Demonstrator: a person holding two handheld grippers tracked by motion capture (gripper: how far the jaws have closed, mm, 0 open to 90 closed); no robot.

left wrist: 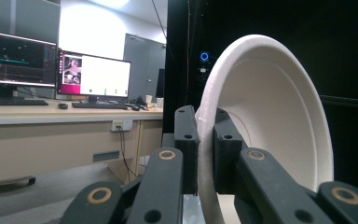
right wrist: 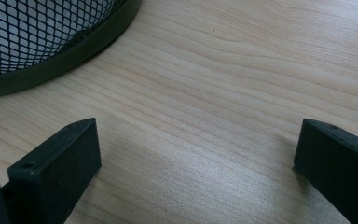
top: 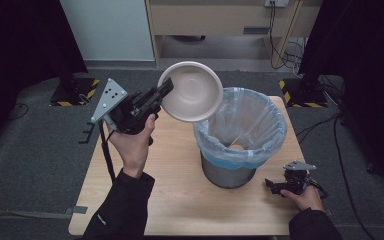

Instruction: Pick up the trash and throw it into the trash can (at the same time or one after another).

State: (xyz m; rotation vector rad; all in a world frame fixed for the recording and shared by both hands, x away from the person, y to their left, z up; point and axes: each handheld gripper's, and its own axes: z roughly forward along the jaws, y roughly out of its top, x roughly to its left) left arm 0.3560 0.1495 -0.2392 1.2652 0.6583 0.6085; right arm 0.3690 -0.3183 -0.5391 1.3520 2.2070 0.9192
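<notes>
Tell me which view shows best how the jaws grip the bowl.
The left gripper view: both jaws of the left gripper pinch the rim of the bowl close up. The high view shows the whole bowl tilted above the lined bin, the grip small.

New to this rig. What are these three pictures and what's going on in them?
No robot here: a person holds hand-held tongs in each hand. The high view looks down on a wooden table; the other two pictures come from cameras riding on each pair of tongs. The left tongs are shut on the rim of a white bowl, held tilted over a mesh bin lined with a plastic bag. The right tongs rest open near the table's right edge, beside the bin, holding nothing.
</notes>
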